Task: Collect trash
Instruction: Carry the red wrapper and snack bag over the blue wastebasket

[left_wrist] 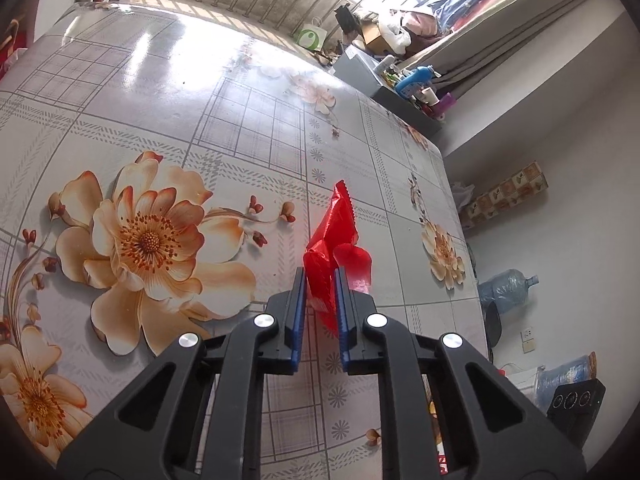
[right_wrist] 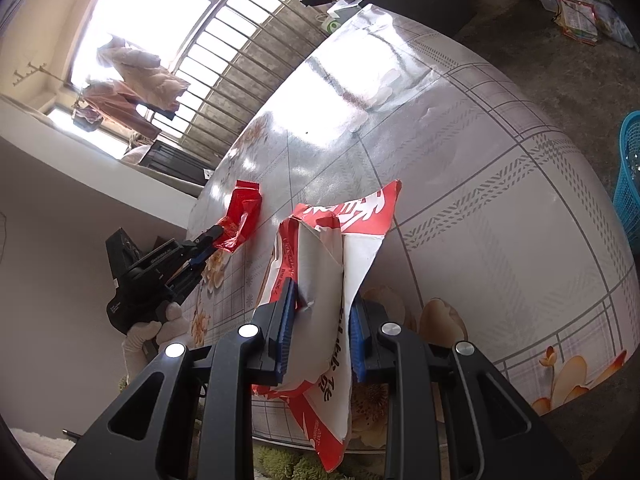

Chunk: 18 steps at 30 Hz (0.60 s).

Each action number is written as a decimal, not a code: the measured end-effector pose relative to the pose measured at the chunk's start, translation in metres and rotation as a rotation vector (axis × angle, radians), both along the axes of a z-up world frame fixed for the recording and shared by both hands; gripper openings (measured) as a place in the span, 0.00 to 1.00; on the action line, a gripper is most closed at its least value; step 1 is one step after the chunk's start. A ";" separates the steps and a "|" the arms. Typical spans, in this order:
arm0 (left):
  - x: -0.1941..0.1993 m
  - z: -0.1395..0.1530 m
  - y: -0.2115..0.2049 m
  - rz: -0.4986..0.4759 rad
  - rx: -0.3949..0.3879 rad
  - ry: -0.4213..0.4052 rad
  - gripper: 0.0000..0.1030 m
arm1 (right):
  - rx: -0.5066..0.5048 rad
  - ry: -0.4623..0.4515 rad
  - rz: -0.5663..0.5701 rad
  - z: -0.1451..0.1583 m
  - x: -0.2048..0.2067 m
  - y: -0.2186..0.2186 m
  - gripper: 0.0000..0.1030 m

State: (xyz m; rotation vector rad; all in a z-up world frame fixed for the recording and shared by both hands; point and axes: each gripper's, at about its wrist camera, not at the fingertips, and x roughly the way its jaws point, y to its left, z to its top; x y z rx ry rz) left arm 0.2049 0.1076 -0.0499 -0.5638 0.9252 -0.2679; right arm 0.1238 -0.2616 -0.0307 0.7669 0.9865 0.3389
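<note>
Left gripper [left_wrist: 320,280], left wrist view: jaws drawn narrow on a crumpled red wrapper [left_wrist: 334,236], which is pinched at its lower end and runs straight ahead from the fingertips, long axis in line with the fingers, free serrated end farthest away above the flowered table [left_wrist: 160,120]; the wrapper appears lifted clear of the cloth, though contact at its far end cannot be ruled out. Right wrist view: right gripper [right_wrist: 322,300] closed around the middle of a red-and-white torn bag [right_wrist: 320,280], whose long axis also follows the fingers, one end projecting forward over the table, the other trailing back beneath the jaws past the table edge. Forward and to the left of this gripper, well apart, the left gripper [right_wrist: 212,242] appears side-on with the red wrapper [right_wrist: 240,216] at its tip. A blue basket [right_wrist: 630,176] stands far to the right, beyond the table edge, nearer the right gripper; if it is the trash receptacle, the coming move would be a rightward carry, right hand leading.
</note>
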 end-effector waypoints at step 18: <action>-0.023 0.087 -0.174 -0.445 0.049 -0.222 0.09 | 0.018 -0.186 -0.378 0.044 -0.072 -0.148 0.23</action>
